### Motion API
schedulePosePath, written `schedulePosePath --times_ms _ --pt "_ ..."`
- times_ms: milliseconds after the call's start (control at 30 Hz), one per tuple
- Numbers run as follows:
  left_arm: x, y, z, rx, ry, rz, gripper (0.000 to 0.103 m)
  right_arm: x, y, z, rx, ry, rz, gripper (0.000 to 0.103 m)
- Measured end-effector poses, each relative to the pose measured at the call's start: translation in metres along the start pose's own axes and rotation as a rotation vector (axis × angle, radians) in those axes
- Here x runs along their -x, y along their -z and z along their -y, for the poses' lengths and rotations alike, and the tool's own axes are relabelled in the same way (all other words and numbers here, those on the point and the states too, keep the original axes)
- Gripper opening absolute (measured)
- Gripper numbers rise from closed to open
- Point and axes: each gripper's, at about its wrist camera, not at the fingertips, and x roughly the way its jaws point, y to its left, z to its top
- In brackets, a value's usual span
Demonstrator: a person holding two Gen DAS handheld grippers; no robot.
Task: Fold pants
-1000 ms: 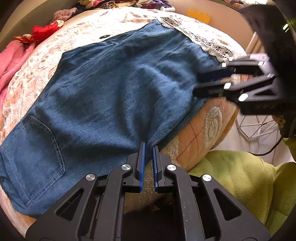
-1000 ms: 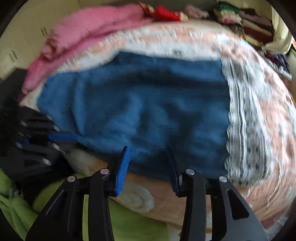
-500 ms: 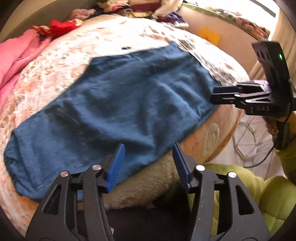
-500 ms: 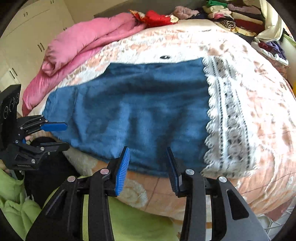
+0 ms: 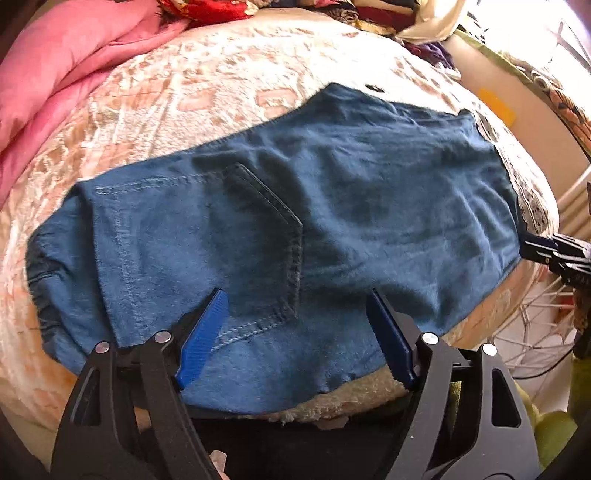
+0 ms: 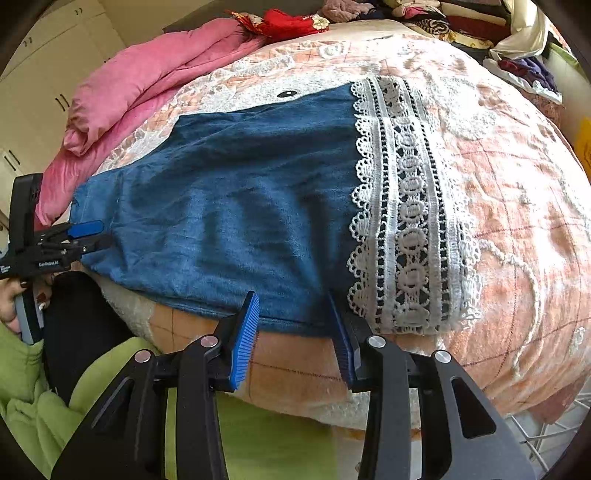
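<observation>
In the left wrist view the left gripper [image 5: 295, 328] sits at the bottom centre, its blue-padded jaws spreading apart; the cloth lies behind the gap, and the pads do not press on it. The right gripper [image 6: 293, 332], bottom centre of its own view, stands part-way open, released, its pads framing the near hem without clamping it. It also shows at the right edge of the left view [image 5: 554, 251], and the left one at the left edge of the right view [image 6: 70, 240].

The blue denim pants [image 5: 288, 236] lie spread flat across the middle of both frames, back pocket [image 5: 266, 251] facing up, on a peach and white patterned bedspread [image 5: 207, 85]. A white lace trim [image 6: 402, 210] borders them at centre right. A pink quilt [image 6: 147, 81] is bunched at upper left, a clothes pile [image 6: 461, 22] runs along the top, and a green sleeve [image 6: 33, 398] fills the lower left.
</observation>
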Motion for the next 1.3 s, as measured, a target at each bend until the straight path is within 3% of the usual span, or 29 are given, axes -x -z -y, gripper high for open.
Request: schedulePosePath --times_ms 133,400,600,700,933,967,1000,1067,1133,1200,1300 --pt "0.015 -0.008 -0.001 0.017 0.022 0.057 0.071 0.016 -0.006 -0.011 0.043 0.002 0.063 0.045" --pt "0.026 -0.067 0.017 -0.043 0.034 0.14 0.076 0.008 -0.039 -0.025 0.103 -0.023 0.107 0.05" --pt "-0.008 -0.115 0.02 -0.049 0.032 0.101 0.076 -0.009 -0.055 -0.017 0.122 -0.009 0.09 0.055" --pt "-0.025 -0.131 0.022 -0.066 0.042 0.077 0.076 -0.03 -0.054 0.001 0.056 0.006 0.037 0.055" --pt "-0.069 -0.151 0.017 -0.032 0.1 0.006 0.075 -0.031 -0.046 0.007 0.055 -0.035 0.079 0.055" --pt "-0.076 -0.151 0.017 -0.022 0.114 -0.014 0.057 -0.031 -0.045 0.009 0.053 -0.041 0.082 0.055" --pt "-0.083 -0.151 0.019 -0.014 0.14 -0.033 0.032 -0.031 -0.044 0.009 0.056 -0.042 0.085 0.055" --pt "-0.087 -0.15 0.024 -0.033 0.167 -0.028 0.009 -0.029 -0.042 0.011 0.064 -0.039 0.089 0.055" --pt "-0.08 -0.152 0.026 -0.049 0.159 0.015 0.006 -0.028 -0.042 0.01 0.069 -0.033 0.093 0.055" --pt "-0.071 -0.156 0.016 0.007 0.178 0.075 0.005 -0.029 -0.041 0.007 0.072 -0.023 0.094 0.055" --pt "-0.079 -0.154 0.013 0.035 0.157 0.087 0.005 -0.033 -0.04 0.004 0.079 -0.006 0.093 0.055"
